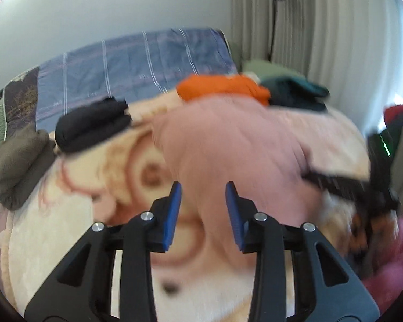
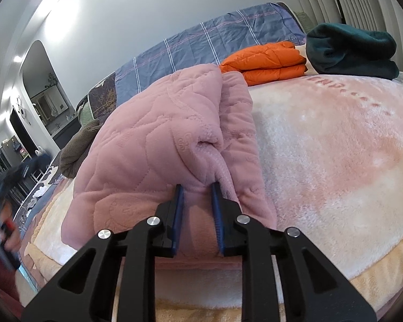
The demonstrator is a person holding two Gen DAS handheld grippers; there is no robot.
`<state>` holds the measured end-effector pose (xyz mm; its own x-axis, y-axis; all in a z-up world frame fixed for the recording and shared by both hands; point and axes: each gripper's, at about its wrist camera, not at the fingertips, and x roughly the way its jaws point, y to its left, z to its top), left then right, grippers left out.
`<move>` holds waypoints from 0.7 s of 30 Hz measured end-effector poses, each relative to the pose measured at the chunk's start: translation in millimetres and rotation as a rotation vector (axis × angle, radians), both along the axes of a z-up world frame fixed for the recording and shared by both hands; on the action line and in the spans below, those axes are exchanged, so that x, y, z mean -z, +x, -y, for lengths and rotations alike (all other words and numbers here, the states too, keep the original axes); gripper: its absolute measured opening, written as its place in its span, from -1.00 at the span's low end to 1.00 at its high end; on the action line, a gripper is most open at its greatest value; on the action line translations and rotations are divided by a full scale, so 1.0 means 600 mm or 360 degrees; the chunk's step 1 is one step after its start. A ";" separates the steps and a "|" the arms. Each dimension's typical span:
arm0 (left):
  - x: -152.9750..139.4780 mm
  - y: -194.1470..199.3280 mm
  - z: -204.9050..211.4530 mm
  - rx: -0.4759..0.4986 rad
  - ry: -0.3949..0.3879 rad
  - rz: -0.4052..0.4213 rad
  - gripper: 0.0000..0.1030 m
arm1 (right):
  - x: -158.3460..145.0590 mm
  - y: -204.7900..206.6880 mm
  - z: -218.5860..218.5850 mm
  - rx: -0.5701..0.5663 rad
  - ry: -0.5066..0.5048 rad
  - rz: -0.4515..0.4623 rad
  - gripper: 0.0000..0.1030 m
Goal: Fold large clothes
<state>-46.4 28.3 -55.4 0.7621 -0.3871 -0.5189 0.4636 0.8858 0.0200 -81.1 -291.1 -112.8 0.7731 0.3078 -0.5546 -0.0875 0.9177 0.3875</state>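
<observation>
A pink quilted garment (image 2: 158, 134) lies bunched on a cream plush blanket (image 2: 335, 161) covering the bed. My right gripper (image 2: 197, 190) is shut on a thick fold at the garment's near edge, the blue pads pressing it from both sides. In the blurred left wrist view the same pink garment (image 1: 228, 139) fills the middle. My left gripper (image 1: 203, 187) hangs over it with its pads apart, and nothing is pressed between them. The right gripper (image 1: 362, 187) shows there as a dark blur at the right. The left gripper (image 2: 0, 187) is a blur at the left edge of the right wrist view.
Folded clothes sit at the far side: an orange puffer (image 2: 266, 61), a dark teal piece (image 2: 352, 51), a black one (image 1: 91, 128) and a brown one (image 1: 18, 166). A blue checked quilt (image 2: 215, 37) lies behind them. A curtain (image 1: 322, 26) hangs to the right.
</observation>
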 end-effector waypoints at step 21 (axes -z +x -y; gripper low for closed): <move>-0.010 0.122 0.109 0.0133 -0.0003 -0.0035 -0.13 | 0.002 0.001 0.005 -0.0020 0.0026 -0.0004 -0.58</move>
<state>26.7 -37.1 -49.7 0.7156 -0.4497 -0.5344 0.5362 0.8441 0.0077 -80.3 -294.0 -113.8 0.7676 0.3263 -0.5516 -0.0976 0.9102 0.4026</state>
